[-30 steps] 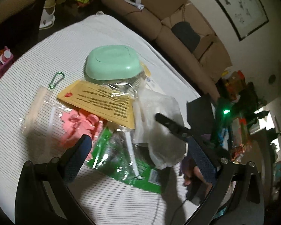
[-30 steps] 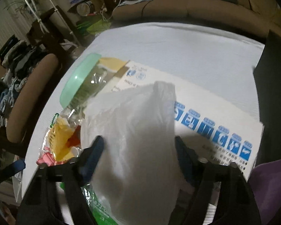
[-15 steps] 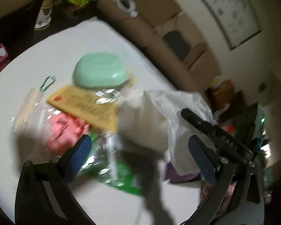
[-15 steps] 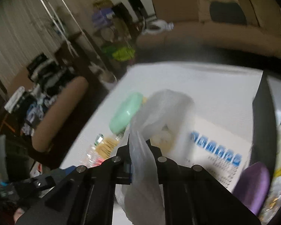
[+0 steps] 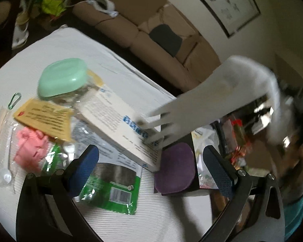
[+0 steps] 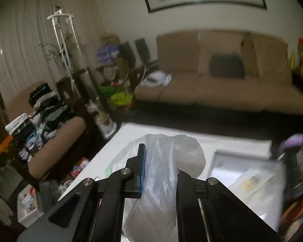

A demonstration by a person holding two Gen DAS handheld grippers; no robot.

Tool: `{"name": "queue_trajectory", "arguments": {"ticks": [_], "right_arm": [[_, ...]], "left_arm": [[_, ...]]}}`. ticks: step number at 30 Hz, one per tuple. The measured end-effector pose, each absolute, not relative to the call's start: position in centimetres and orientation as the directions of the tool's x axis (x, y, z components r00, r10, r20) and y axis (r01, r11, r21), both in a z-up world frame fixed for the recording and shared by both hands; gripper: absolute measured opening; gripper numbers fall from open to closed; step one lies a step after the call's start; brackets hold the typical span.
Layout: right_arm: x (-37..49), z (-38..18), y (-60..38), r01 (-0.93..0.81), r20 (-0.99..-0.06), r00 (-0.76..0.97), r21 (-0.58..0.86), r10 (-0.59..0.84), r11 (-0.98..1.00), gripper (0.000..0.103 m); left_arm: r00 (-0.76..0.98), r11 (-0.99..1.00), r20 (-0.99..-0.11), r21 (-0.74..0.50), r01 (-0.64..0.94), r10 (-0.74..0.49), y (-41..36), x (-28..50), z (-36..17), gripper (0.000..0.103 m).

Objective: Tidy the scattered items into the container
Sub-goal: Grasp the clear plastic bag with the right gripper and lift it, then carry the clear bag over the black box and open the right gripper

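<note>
One crumpled white plastic bag [image 6: 161, 173] pinched in right gripper [image 6: 159, 173], lifted; black container [image 5: 194, 161] probably lies rightward. Left gripper [image 5: 149, 165] wide, empty.

**White ribbed table, crowded near its front**

The table [image 5: 56, 46] carries a clear jar with a mint-green lid [image 5: 62, 76], a green carabiner [image 5: 14, 100], a yellow card [image 5: 44, 119], a white printed box [image 5: 119, 129], a green packet [image 5: 109, 191], and what looks like a black container [image 5: 183, 191] holding something purple.
</note>
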State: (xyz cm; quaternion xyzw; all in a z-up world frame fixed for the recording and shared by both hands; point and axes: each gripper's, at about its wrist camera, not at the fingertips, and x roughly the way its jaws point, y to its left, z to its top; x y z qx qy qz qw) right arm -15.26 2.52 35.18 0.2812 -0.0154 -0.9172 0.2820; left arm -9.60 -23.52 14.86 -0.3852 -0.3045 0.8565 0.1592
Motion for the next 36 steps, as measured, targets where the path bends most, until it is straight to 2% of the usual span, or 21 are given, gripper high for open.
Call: {"name": "queue_trajectory", "arguments": {"ticks": [4, 8, 13, 21, 32, 36], "right_arm": [[-14.1, 40.0, 5.6, 0.502, -0.469, -0.735, 0.109, -0.490, -0.858, 0.008], [-14.6, 41.6, 7.9, 0.458, -0.470, -0.770, 0.061, -0.431, -0.887, 0.007], [-18.2, 38.5, 10.3, 0.396, -0.517, -0.770, 0.072, -0.374, -0.916, 0.008], [-23.7, 32.8, 11.4, 0.346, -0.557, -0.750, 0.129, -0.357, -0.929, 0.008], [-26.8, 33.5, 9.1, 0.389, -0.548, -0.751, 0.082, -0.368, -0.917, 0.008], [-27.4, 32.7, 9.5, 0.407, -0.567, -0.732, 0.079, -0.376, -0.910, 0.008]], "left_arm": [[-0.646, -0.779, -0.550, -0.616, -0.112, 0.528, -19.9, -9.7, 15.8, 0.103], [-0.611, -0.785, -0.563, -0.598, -0.165, 0.557, -16.9, -10.0, 15.5, 0.103], [-0.568, -0.793, -0.597, -0.583, -0.179, 0.567, -14.7, -10.5, 14.6, 0.103], [-0.575, -0.796, -0.592, -0.575, -0.190, 0.565, -14.5, -10.8, 14.9, 0.103], [-0.546, -0.798, -0.600, -0.548, -0.252, 0.585, -8.6, -10.6, 15.4, 0.103], [-0.549, -0.822, -0.621, -0.502, -0.269, 0.559, -5.5, -10.4, 16.2, 0.103]]}}
